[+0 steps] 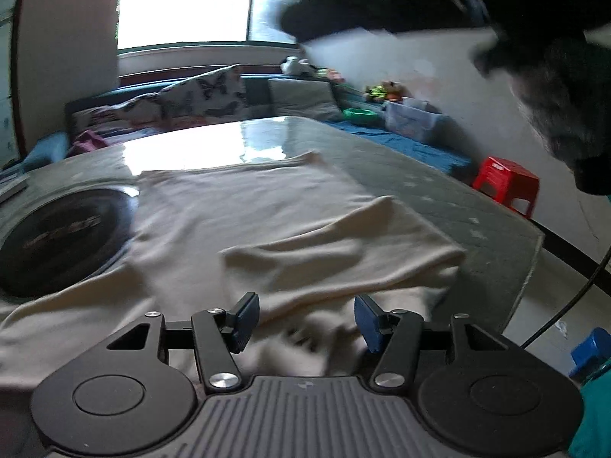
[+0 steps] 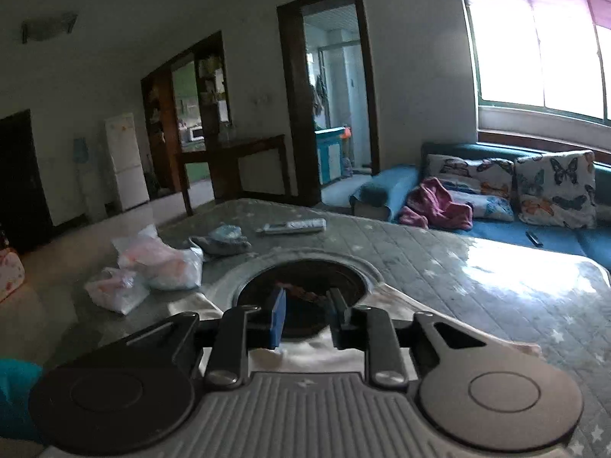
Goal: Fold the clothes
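The cream shirt lies on the table, one side already folded in; further folds remain. Left gripper and right gripper both have jaws apart, holding nothing.

blurred dark shape fills the left wrist view's top right.

The far half of the table lies bare — a gripper could pass freely there, toward the sofa. The cream garment spreads over the near part, one flap folded up into a low ridge. A round black inset sits partly under its edge. At the table's left end, two plastic bags, a grey cloth and a remote crowd the surface — well apart from the garment.
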The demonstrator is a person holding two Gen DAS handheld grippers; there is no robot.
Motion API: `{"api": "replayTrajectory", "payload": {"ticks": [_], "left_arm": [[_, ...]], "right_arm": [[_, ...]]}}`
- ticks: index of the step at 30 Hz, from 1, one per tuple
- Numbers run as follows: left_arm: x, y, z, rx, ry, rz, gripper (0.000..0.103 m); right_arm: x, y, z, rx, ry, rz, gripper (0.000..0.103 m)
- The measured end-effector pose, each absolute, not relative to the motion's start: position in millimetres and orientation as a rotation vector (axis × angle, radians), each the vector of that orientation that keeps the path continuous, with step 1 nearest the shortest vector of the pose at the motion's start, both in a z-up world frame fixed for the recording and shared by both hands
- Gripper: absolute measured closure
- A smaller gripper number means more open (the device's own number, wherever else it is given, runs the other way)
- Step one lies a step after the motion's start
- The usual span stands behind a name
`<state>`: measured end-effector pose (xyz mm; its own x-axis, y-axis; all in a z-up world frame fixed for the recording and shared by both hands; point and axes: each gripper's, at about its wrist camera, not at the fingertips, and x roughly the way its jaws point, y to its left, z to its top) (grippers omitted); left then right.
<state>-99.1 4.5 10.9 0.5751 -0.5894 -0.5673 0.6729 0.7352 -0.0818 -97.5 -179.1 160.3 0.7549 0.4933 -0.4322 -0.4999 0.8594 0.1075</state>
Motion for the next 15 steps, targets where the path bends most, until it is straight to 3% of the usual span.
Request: {"api": "replayTrajectory", "payload": {"ticks": [6, 10, 12, 15], "left_arm": [[-85.4, 22.5, 19.4, 0.091, 0.600, -0.664, 0.047], [-66.5, 11.5, 20.1, 0.068, 0.620, -0.642, 0.054], [-58.4, 5.5, 17.0, 0.065, 0.638, -0.642, 0.060], [-48.4, -5.9, 8.9, 0.068, 0.681, -0.631, 0.077]], "right_arm": [[-106.4, -224.7, 119.7, -0.093, 0.615, 0.340, 0.059], [-123.5, -250.9, 84.2, -0.109, 0.696, 0.232, 0.048], [-132.6, -255.9, 73.8, -0.103, 0.715, 0.215, 0.036], [-144.3, -263.0, 59.9, -0.080, 0.727, 0.196, 0.031]]}}
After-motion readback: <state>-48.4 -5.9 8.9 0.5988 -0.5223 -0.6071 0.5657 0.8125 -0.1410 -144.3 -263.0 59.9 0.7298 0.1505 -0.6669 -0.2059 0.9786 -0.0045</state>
